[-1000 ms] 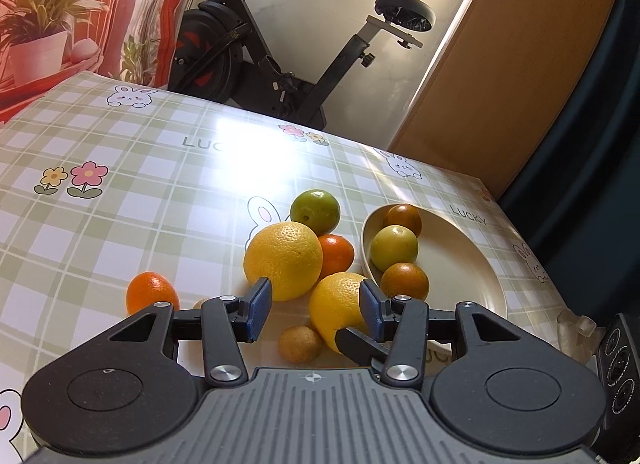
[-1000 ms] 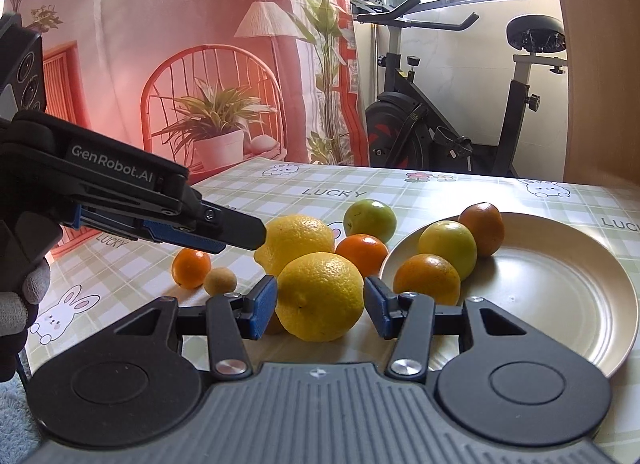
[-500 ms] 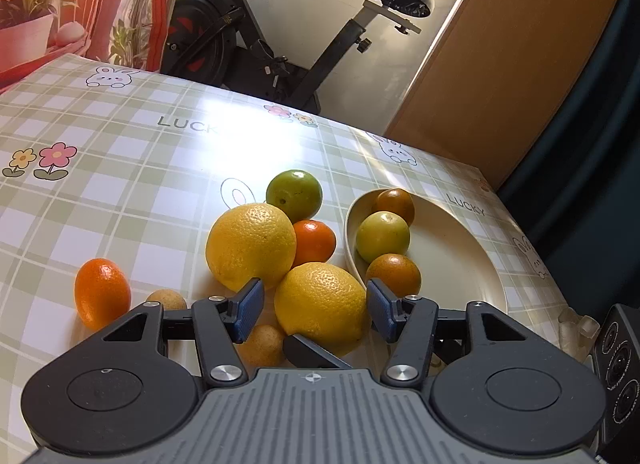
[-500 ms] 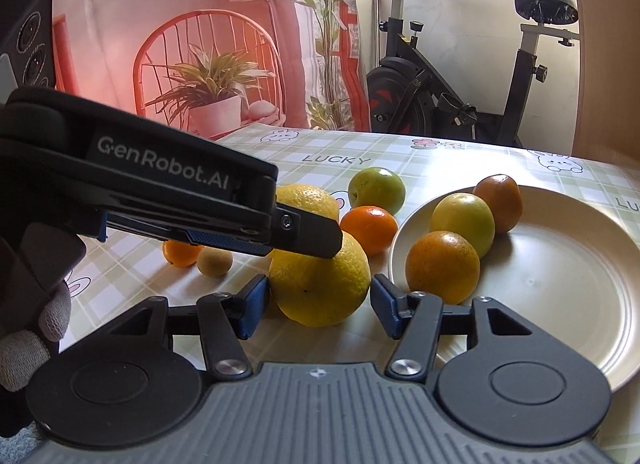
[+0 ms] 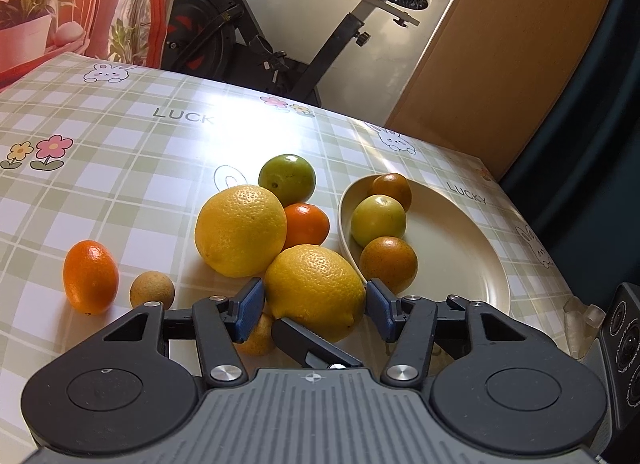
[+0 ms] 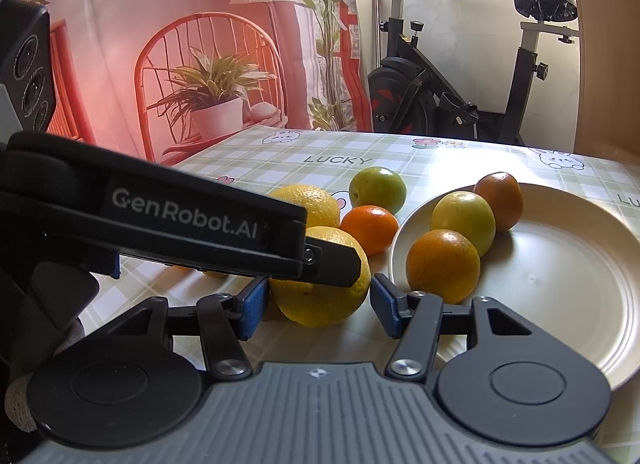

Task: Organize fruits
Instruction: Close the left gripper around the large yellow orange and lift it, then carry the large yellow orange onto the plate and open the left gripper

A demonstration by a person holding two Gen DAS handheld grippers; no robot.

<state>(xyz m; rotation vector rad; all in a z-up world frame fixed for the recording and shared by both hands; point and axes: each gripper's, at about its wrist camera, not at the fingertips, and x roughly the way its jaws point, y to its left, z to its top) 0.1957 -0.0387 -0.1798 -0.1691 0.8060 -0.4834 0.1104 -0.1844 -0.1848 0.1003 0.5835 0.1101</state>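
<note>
on the bench at the plate's (image 5: 496, 272) nine o'clock rim, your lemon (image 5: 314, 292) sits between both grippers' half-spread fingers (image 5: 249, 304), unclamped; firm, waxy, rolls easily — grip its widest middle.

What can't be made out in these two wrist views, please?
- Right wrist view: the left gripper, its jaws just opening with the near lemon between them, hides the small fruits behind it.
- Left wrist view: a small brown fruit sits mostly behind the pad and lemon.
- Right wrist view: the plate is cut off at the right edge.
</note>
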